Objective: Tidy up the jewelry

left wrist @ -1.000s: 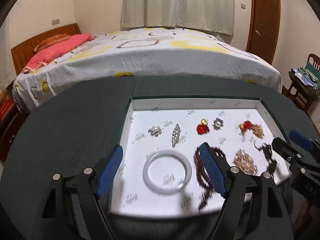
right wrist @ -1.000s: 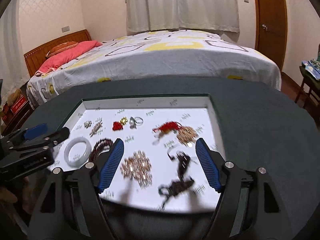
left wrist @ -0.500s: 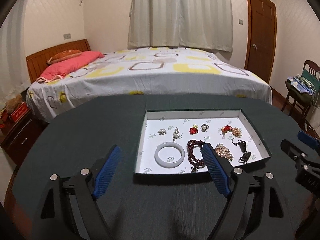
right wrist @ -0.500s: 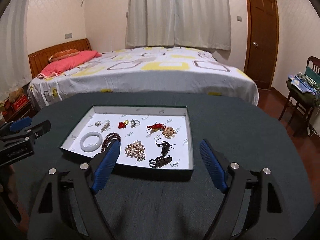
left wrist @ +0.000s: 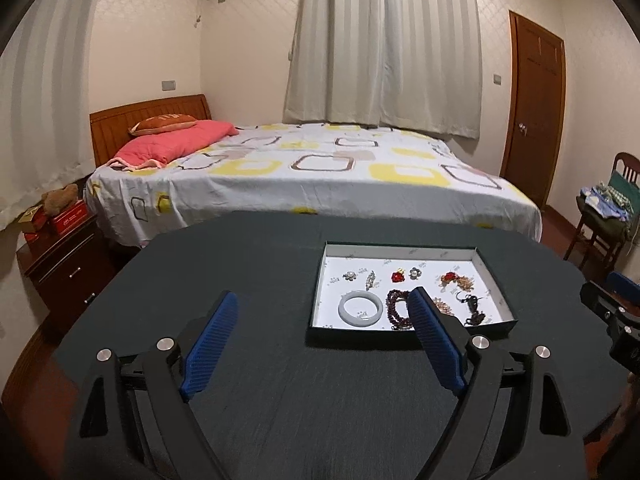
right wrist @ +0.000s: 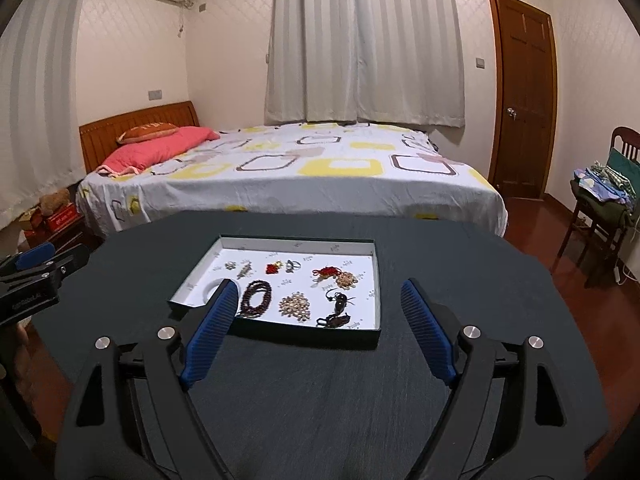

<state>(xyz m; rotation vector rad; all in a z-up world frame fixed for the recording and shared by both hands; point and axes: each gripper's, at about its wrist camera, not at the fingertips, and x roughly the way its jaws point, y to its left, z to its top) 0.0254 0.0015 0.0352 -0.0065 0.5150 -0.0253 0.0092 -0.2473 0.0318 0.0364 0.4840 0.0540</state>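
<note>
while tilted downward, left tool [left wrist: 322, 300] wide, right tool [right wrist: 316, 290] wide, nothing between

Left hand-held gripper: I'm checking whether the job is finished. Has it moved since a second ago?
Yes. The left hand-held gripper has pulled back and up from the tray, open and empty.

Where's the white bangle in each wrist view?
Left wrist: white bangle fully visible, tray's near-left part, left of the dark bead strand.
Right wrist: only an arc shows at the tray's near-left corner, behind the gripper's left finger.
Shared landmark: the red charm.
</note>
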